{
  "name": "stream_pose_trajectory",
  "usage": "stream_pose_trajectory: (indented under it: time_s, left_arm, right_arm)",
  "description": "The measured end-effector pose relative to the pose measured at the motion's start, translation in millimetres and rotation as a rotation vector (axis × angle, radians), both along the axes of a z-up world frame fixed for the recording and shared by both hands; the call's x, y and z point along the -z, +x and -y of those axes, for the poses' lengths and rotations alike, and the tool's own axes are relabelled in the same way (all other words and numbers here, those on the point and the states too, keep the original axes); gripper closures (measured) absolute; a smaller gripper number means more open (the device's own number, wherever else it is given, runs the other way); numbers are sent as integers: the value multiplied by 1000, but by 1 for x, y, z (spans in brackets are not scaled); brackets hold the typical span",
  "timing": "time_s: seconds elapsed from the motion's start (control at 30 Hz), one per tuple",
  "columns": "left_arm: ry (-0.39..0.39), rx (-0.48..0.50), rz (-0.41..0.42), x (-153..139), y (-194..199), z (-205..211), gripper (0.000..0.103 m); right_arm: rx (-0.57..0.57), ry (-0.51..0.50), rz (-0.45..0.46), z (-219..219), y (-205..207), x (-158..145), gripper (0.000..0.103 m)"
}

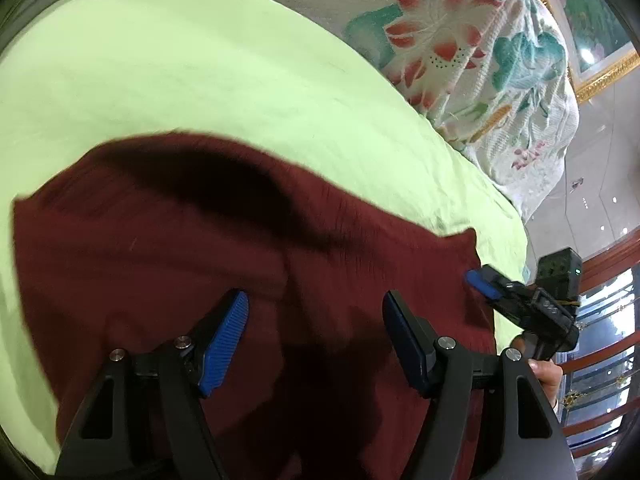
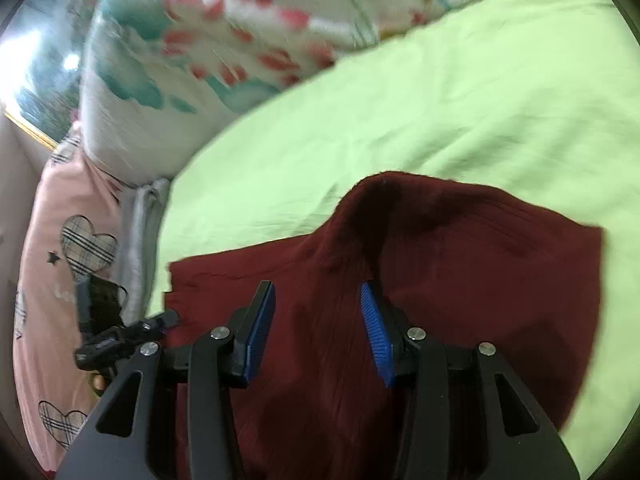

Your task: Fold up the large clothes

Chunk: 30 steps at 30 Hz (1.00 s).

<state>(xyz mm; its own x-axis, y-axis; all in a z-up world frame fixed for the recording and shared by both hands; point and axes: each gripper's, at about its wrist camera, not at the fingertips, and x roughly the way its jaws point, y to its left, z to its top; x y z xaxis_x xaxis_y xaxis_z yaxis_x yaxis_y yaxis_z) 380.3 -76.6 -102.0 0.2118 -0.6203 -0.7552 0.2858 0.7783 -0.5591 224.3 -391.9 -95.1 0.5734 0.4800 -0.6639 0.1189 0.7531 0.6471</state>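
Observation:
A dark red ribbed knit garment [image 1: 160, 240] lies folded on a light green bedsheet [image 1: 160, 80]. My left gripper [image 1: 316, 320] hovers over it, blue pads wide apart and nothing between them. To its right, at the garment's corner, my right gripper [image 1: 480, 284] shows with a hand behind it. In the right wrist view the right gripper [image 2: 318, 320] is open above the garment [image 2: 480, 260]. A raised ridge of cloth runs up beside its right pad [image 2: 376, 332], and the pads do not press on it. The left gripper [image 2: 160, 320] sits at the garment's left edge.
A bunched floral quilt [image 1: 460, 40] [image 2: 200, 60] lies along the far side of the bed. A pink pillow with plaid hearts [image 2: 52, 240] sits at the left. A gold picture frame [image 1: 600, 68] and a red window railing [image 1: 608, 320] stand beyond the bed edge.

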Motion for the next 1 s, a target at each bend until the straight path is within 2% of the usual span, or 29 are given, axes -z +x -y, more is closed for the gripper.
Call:
stream_pose_trajectory:
  time_s: [0.03,0.07,0.1,0.13,0.23,0.3,0.37,0.47,0.53,0.6,0.67,0.7,0.73,0.8,0.87,1.0]
  left_arm:
    - [5,10,14,0,4,5,40]
    - [13,15,29,0,6,8,65]
    - [39,31,54,-1,9,14,103]
    - [64,43,64,-1,12,19,98]
    - [157,-2,156,-8,29,23,100]
    - [219,-38,187,-7,41,23,100]
    - [242,-65,180,-3,52,21,100]
    - [206,-61,143,-6,50,12,99]
    - [182,-53,150,-15,29,-1,92]
    - [141,-52,135,-22,4,-14,67]
    - [108,-67,139,-31,-35,-32,57]
    - [88,-67,139,-33,-52,-36,56]
    - [64,-58,129,-34,-73,-40,54]
    - [47,-56,98,-32,-100,-44,45]
    - [21,-53,58,-28,-120,-43,42]
    - [16,-46,14,-21,-136,-29,42]
  right_arm:
    - [-2,0,-13,-1,6,6,57]
    - [-16,-3,-28,-3,13,12,60]
    - [-32,1,-32,-5,17,15,90]
    - [-41,13,-24,-7,20,15,97]
    - [26,49,75,1,22,4,97]
    - [77,51,83,7,25,3,97]
    - [83,55,53,9,31,9,94]
    - [83,42,1,7,24,10,89]
    - [99,47,31,10,4,-2,77]
    - [111,47,74,11,-25,-17,69]
    - [115,48,92,8,-55,-26,68]
    - [114,51,95,6,-68,-27,68]
    - [109,60,97,1,-84,-28,68]
    - [108,67,85,-5,-108,-26,68]
    - [126,55,56,-12,-128,-21,68]
    - [103,86,22,-27,-136,-10,68]
